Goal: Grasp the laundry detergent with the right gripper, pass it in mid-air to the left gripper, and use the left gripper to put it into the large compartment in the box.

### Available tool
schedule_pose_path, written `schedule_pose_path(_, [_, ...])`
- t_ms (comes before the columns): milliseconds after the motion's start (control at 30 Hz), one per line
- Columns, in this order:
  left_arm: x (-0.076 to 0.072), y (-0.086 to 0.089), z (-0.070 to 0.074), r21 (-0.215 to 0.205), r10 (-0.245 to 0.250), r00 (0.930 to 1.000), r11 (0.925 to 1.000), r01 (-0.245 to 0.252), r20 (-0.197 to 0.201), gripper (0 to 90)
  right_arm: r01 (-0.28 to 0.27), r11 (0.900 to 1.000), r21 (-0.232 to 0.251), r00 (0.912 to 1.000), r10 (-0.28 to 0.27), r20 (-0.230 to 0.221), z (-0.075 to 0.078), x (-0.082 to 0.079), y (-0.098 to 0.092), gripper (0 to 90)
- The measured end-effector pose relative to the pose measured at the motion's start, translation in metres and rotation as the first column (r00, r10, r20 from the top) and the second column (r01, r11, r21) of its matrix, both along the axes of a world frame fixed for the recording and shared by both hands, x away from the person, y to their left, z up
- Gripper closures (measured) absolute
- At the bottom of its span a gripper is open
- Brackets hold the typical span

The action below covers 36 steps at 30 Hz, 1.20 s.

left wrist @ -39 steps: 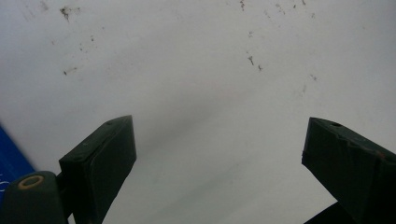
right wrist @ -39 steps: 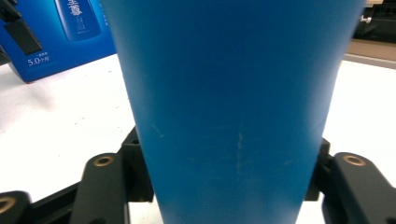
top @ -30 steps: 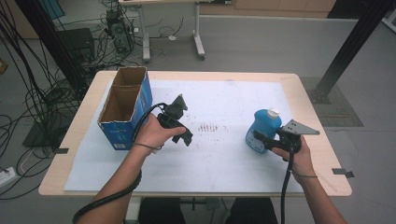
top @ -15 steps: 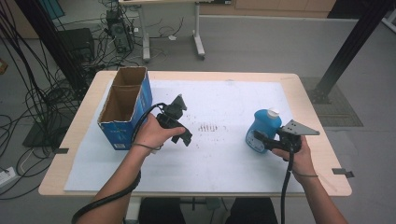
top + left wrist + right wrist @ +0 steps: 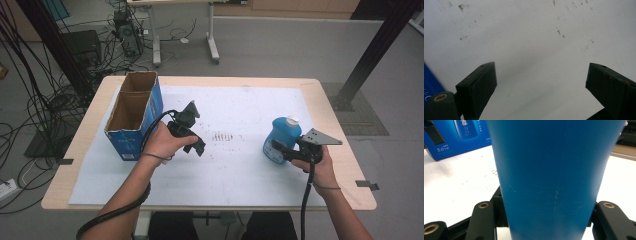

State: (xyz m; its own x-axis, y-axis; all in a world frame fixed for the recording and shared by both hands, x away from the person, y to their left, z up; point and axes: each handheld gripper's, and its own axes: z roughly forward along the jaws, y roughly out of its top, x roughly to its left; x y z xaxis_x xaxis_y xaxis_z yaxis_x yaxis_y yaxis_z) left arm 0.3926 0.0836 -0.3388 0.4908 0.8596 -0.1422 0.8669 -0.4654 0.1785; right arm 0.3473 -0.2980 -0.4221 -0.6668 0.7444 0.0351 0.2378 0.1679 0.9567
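Observation:
A blue bottle (image 5: 281, 138) with a white cap stands on the right side of the white sheet. My right gripper (image 5: 276, 149) is shut on its lower body. In the right gripper view the blue bottle (image 5: 554, 177) sits between both black jaws, pressed on each side. My left gripper (image 5: 196, 144) hovers low over the sheet near the middle, just right of the blue cardboard box (image 5: 135, 116). In the left gripper view my left gripper (image 5: 541, 82) has its jaws wide apart with only bare white sheet between them.
The open-topped box stands at the table's left, its blue side (image 5: 456, 137) visible beyond the bottle. A patch of brown specks (image 5: 222, 136) marks the sheet between the hands. Cables and table legs lie on the floor behind the wooden table (image 5: 345, 165).

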Motion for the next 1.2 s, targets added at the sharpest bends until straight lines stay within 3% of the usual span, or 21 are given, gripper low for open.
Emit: schedule_pose_path(1200, [0.0012, 0.0025, -0.0026, -0.008, 0.011, 0.9999, 0.9999, -0.011, 0.007, 10.2, -0.010, 1.000, -0.005, 0.9999, 0.010, -0.003, 0.0007, 0.0011, -0.0005, 43.9])
